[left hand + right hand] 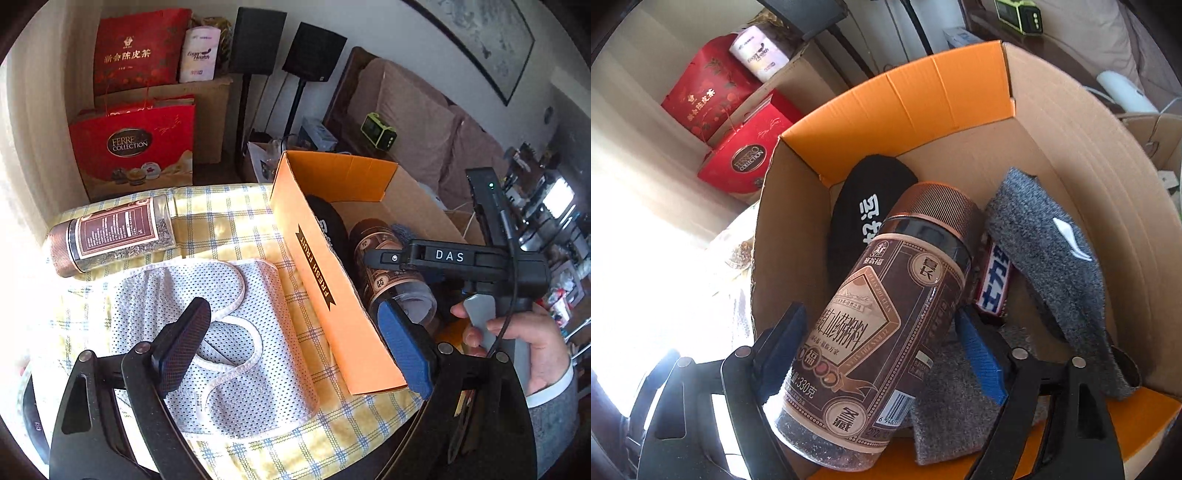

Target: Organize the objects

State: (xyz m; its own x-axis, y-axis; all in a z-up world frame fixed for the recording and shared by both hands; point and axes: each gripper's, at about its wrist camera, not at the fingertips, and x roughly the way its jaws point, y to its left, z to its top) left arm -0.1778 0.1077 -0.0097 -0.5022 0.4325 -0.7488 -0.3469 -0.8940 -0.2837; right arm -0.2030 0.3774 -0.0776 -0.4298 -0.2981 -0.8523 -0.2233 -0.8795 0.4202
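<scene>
Right gripper (882, 354) jaws wide around brown-labelled clear plastic jar (879, 325) in orange cardboard box (945, 88): withdraw straight up, avoid nudging it; left gripper (291, 343) jaws wide, empty.

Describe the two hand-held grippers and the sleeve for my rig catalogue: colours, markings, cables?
Left hand-held gripper: black arms with round rivets and blue textured pads. Right hand-held gripper: the same build, with white "DAS" lettering on its black body, a green light, a grey trigger and a thin black cable. The hand holding it wears a grey sleeve over a white cuff.
</scene>
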